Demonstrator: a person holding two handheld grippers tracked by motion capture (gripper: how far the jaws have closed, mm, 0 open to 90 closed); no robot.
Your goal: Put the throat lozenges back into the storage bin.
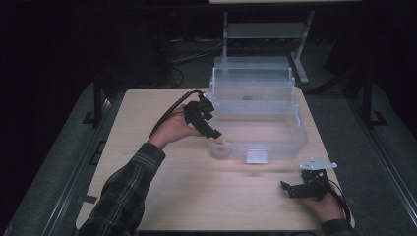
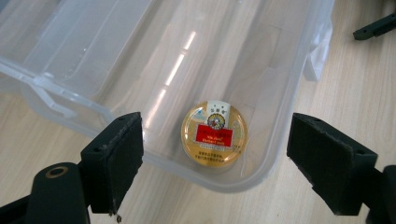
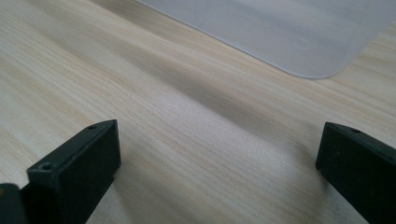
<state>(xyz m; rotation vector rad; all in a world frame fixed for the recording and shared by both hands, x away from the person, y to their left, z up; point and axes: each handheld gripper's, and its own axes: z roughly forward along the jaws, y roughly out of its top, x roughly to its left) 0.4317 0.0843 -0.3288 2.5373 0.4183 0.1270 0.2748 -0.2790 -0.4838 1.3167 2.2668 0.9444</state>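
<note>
One small round tin (image 2: 214,134) lies in the clear box's (image 2: 285,93) near corner; our left gripper (image 2: 212,163) hovers wide open above. Probably light, stiff and slippery, so we'd pinch its rim. Right gripper (image 1: 295,189) rests wide open.

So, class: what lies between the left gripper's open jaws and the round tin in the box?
In the left gripper view, the clear box's rim and wall lie between the left gripper and the tin.
</note>
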